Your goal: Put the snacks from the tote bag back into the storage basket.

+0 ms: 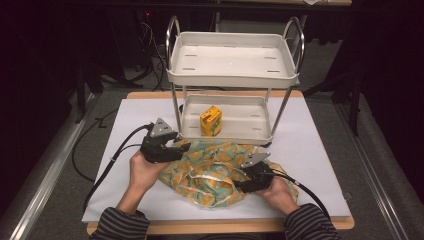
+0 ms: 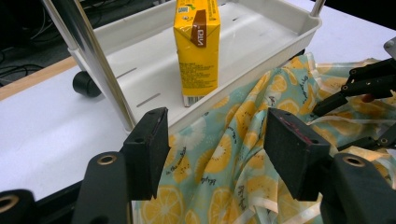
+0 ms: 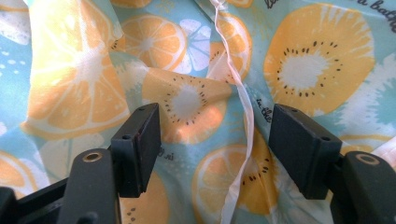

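A two-tier white cart (image 1: 232, 75) stands on the counter (image 1: 320, 150). Its lower tray (image 1: 250, 131) holds one yellow juice carton (image 1: 210, 121) (upright, near the front rim); the upper tray (image 1: 231, 60) is bare. A crumpled fruit-print cloth bag (image 1: 210, 172) lies against the lower tray's front. The left tongs (image 2: 217, 140) and the right tongs (image 3: 215, 149) both stand spread over the bag, pinching nothing.
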The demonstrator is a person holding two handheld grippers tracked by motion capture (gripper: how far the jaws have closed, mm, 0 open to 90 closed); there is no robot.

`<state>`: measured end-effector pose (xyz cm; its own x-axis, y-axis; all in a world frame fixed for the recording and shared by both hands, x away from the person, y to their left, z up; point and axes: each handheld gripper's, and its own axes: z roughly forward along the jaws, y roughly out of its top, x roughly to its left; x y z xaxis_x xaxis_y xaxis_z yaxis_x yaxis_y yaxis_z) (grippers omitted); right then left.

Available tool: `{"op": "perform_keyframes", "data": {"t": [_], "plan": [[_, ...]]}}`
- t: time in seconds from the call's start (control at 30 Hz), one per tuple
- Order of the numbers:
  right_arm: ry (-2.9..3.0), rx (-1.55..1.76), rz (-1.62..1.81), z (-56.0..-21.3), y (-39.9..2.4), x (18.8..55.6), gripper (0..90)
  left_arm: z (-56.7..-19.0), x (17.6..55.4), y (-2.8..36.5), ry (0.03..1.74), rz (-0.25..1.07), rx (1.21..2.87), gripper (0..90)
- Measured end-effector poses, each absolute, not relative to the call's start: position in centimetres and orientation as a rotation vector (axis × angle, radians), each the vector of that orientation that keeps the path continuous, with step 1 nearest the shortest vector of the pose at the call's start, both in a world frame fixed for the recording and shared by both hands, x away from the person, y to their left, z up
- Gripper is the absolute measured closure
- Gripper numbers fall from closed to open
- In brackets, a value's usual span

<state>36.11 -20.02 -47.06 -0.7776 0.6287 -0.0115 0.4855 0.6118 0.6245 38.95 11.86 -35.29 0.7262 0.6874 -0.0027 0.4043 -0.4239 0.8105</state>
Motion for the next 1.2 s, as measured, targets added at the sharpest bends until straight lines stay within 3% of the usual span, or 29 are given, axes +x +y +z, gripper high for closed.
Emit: {"op": "perform_keyframes", "data": {"t": [0.93,1.2], "plan": [[2.612,0.914,0.914,-46.8,-20.1,36.2,35.1,-37.7,37.5,12.8,0.879,0.416,2.076,39.0],[2.57,0.898,0.938,-45.8,-20.5,35.9,38.8,-38.6,37.2,12.4,0.858,0.432,2.112,38.7]]}}
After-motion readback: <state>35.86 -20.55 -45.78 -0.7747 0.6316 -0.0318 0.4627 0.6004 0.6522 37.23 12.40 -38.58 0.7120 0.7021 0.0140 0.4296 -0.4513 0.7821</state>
